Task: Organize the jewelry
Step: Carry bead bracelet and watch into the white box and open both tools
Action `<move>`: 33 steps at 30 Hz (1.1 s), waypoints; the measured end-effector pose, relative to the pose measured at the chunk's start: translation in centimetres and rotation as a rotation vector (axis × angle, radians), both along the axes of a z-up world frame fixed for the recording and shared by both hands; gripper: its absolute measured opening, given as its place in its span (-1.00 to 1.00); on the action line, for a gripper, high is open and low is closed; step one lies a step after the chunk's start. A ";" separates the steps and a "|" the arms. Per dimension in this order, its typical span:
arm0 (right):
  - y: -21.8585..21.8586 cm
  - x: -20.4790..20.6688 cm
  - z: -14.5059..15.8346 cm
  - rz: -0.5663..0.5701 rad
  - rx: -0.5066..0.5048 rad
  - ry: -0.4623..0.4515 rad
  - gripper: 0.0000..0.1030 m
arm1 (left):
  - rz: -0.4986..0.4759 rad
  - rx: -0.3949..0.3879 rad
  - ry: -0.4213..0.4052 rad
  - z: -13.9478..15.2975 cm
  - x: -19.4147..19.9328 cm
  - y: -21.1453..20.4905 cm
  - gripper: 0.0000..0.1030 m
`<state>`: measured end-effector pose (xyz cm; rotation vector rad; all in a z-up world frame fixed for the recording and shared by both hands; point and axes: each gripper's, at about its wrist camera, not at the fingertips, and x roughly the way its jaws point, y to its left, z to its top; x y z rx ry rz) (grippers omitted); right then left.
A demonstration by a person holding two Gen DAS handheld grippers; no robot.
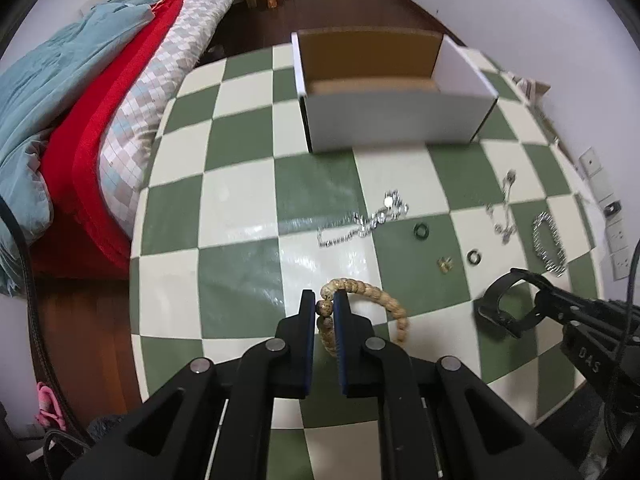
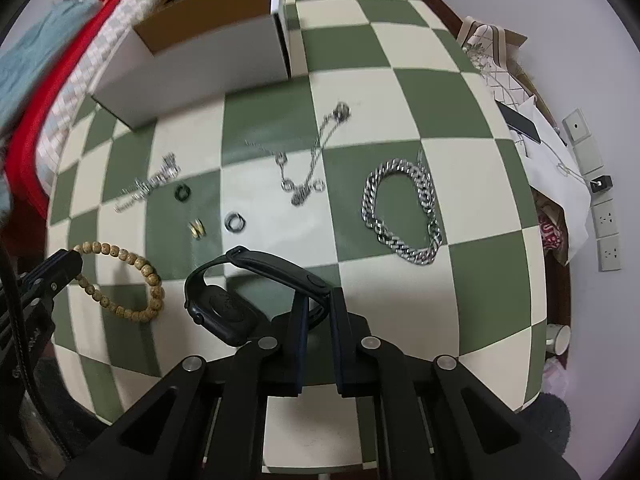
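Left claw (image 1: 325,307): clamped on the near-left arc of the beaded bracelet (image 1: 372,292), one bead pinched between the blue pads; the rest of the loop trails to the right over the worktop (image 1: 240,208).
Right claw (image 2: 318,308): closed on the strap of the black smartwatch (image 2: 224,308), near the clasp end; the watch body hangs out to the left of the fingers, seemingly just clear of the worktop, though I cannot tell for certain.
Destination: the open white box (image 1: 392,120) at the far side, brown card inside, nothing visible in it.
Step in hand (judged): both pieces gripped, next is carrying them to the box.
How to lift well: raise the bracelet straight up first so the free beads clear the surface and do not sweep the gold ring (image 1: 445,265) or the dark rings (image 1: 474,257) beside it.
Watch: the grip is off-centre, so the heavy body will probably swing; move slowly and keep it low.
Order: one arm at a time over the box wall, since the two claws sit close together and could cross.
Release: lower inside the walls before opening, not from above.
Left on the worktop: the silver curb chain (image 2: 400,208), the thin necklace with rings (image 2: 312,160) and the sparkly chain (image 2: 148,188), all well apart from the claws.
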<state>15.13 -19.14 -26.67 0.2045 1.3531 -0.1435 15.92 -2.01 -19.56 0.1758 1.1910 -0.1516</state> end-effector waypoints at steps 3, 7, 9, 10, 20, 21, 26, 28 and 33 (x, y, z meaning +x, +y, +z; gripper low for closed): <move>-0.1 0.1 1.2 -0.005 0.019 -0.025 -0.80 | -0.002 -0.007 -0.032 1.6 0.2 0.3 -0.88; -0.3 0.9 2.8 0.000 0.041 -0.056 -0.80 | -0.002 -0.030 -0.076 3.9 0.9 0.3 -0.88; -0.7 1.7 3.7 0.004 0.053 -0.072 -0.80 | -0.007 -0.035 -0.099 5.0 1.4 0.1 -0.88; -0.7 2.0 4.3 0.008 0.062 -0.081 -0.80 | -0.009 -0.040 -0.115 5.7 1.9 0.0 -0.88; -2.9 11.4 11.3 -0.010 0.051 -0.219 -0.80 | 0.041 -0.107 -0.189 10.4 11.2 -0.8 -0.88; -3.1 12.7 11.6 -0.012 0.051 -0.222 -0.80 | 0.049 -0.112 -0.185 10.5 12.4 -0.8 -0.88; -3.3 19.7 12.3 -0.001 0.041 -0.189 -0.80 | 0.104 -0.163 -0.103 9.5 18.3 -0.8 -0.88; -3.2 22.0 11.9 0.007 0.038 -0.159 -0.80 | 0.114 -0.176 -0.069 8.7 19.8 -0.9 -0.88; -2.4 25.4 9.7 0.046 0.019 -0.082 -0.80 | 0.133 -0.225 0.015 6.8 21.8 -1.2 -0.88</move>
